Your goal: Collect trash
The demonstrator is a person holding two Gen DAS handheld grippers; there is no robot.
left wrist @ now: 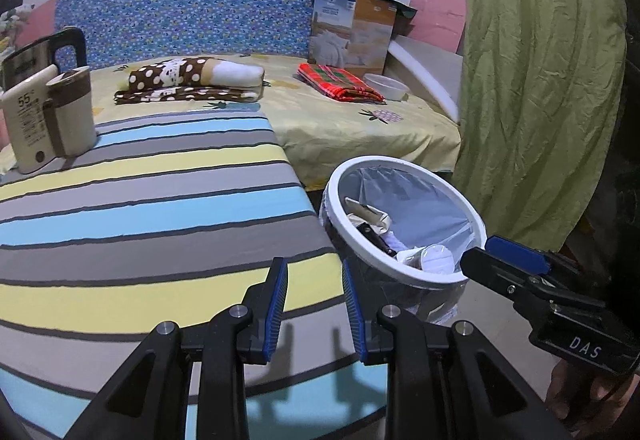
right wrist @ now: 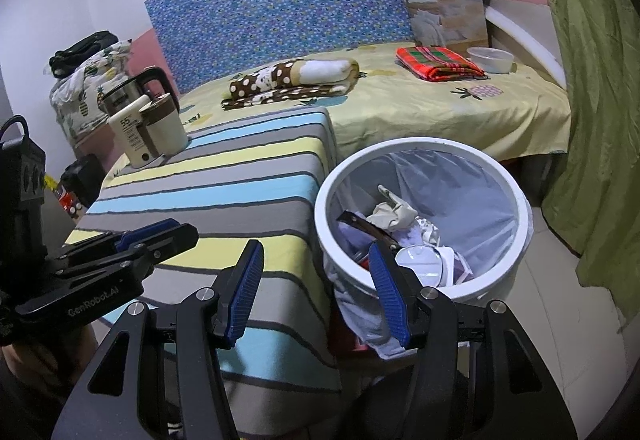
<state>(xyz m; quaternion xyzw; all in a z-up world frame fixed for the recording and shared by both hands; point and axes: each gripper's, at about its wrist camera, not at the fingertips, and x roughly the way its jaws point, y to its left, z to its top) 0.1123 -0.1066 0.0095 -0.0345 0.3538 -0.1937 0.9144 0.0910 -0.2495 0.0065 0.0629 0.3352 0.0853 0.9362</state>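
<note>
A white-rimmed trash bin (left wrist: 400,161) (right wrist: 420,143) lined with a clear bag stands on the floor beside the striped table. Inside it lie crumpled paper (right wrist: 394,213), a clear plastic lid (right wrist: 420,260) and other scraps. My left gripper (left wrist: 313,262) hovers over the table's near right corner, just left of the bin; it is open with nothing between its pads. My right gripper (right wrist: 315,246) is open and empty too, spanning the table edge and the bin's near rim. Each gripper shows in the other's view: the right one (left wrist: 480,250) at the bin's near rim, the left one (right wrist: 182,230) over the table.
The striped tablecloth (left wrist: 160,199) carries a beige cup (left wrist: 72,111), a tube and a kettle at its far left. Behind is a bed (left wrist: 340,127) with folded blankets, a red cloth, a box and a bowl. A green curtain (left wrist: 540,79) hangs right of the bin.
</note>
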